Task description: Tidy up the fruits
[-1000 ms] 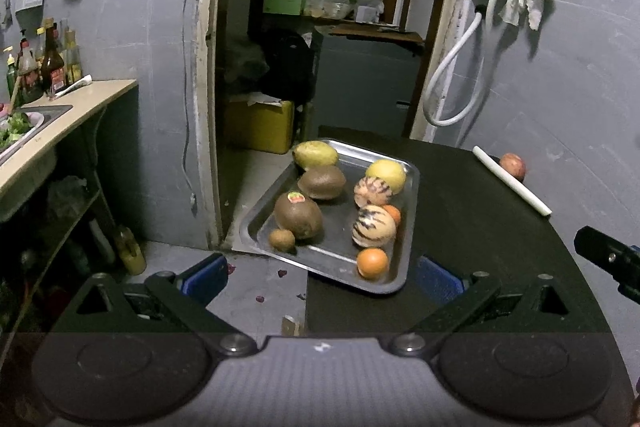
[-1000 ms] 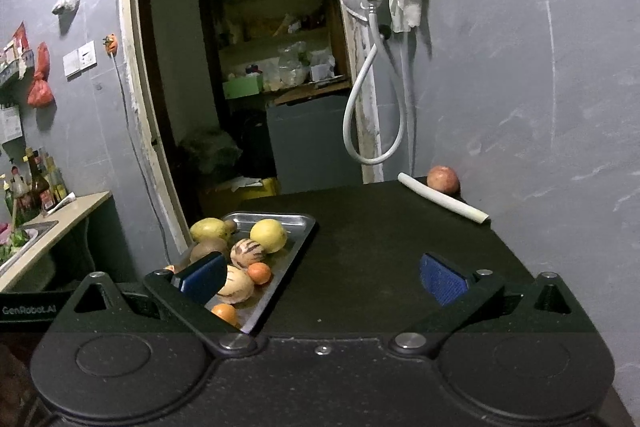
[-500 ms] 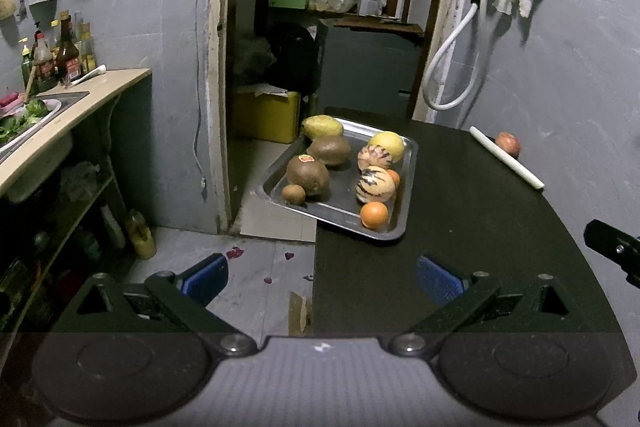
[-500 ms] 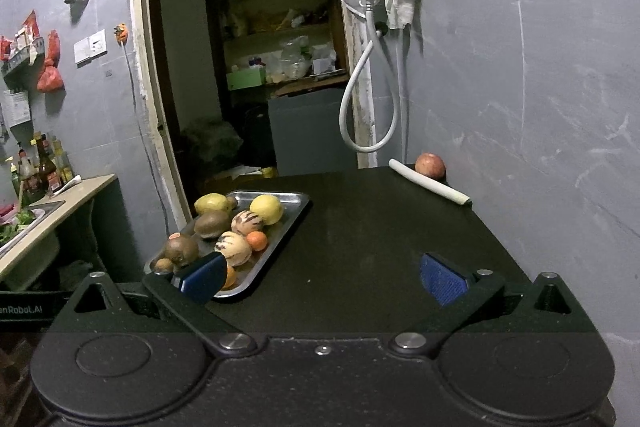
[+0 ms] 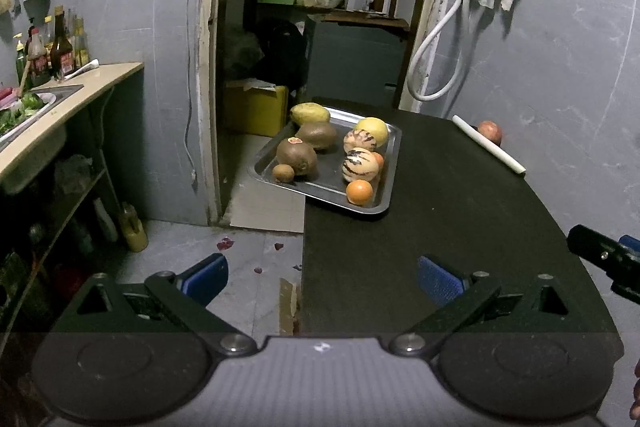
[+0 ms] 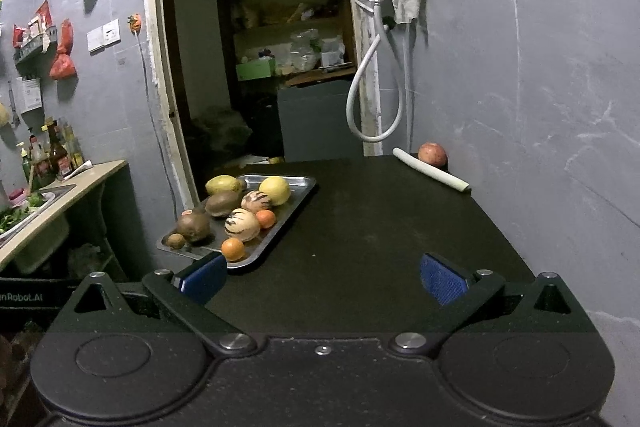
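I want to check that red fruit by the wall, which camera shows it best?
The right wrist view: the red fruit sits whole behind the white tube. In the left wrist view the red fruit is smaller and partly hidden by that tube.

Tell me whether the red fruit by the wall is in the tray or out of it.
Out. The red fruit sits on the dark table behind a white tube, far from the tray.
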The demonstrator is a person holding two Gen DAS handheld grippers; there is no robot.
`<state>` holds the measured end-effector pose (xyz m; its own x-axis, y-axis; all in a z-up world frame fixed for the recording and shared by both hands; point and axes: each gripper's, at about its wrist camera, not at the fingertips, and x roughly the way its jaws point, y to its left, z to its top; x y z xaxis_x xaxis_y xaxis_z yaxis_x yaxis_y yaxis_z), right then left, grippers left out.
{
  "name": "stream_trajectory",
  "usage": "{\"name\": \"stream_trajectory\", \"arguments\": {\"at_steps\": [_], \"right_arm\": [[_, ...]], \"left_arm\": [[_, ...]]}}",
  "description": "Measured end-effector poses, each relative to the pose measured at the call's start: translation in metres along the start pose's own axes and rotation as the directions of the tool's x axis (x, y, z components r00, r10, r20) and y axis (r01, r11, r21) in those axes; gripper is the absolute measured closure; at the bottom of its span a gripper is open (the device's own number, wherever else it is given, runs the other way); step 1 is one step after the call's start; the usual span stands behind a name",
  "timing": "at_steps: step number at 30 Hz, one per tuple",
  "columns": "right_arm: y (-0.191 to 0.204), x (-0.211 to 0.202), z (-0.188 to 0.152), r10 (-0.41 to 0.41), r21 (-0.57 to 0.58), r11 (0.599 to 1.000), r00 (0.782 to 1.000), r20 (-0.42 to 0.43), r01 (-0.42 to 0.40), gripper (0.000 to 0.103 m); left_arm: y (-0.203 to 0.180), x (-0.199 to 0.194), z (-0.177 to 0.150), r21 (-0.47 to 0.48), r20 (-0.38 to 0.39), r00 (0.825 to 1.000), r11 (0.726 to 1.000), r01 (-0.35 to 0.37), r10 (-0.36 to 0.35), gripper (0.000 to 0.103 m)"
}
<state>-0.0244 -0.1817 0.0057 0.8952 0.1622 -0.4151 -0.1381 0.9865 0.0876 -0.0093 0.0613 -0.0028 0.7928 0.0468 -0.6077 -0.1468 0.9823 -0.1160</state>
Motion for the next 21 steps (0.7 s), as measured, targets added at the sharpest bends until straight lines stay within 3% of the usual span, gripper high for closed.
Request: {"name": "stream_trajectory", "arguments": {"at_steps": [21], "right_arm": [[-0.002, 0.001, -0.005, -0.006, -0.004, 1.000, 0.999, -0.044, 0.006, 0.001]], "left_arm": [[0.001, 0.004, -0.010, 0.008, -0.005, 1.000, 1.000, -0.005, 0.005, 0.001]]}}
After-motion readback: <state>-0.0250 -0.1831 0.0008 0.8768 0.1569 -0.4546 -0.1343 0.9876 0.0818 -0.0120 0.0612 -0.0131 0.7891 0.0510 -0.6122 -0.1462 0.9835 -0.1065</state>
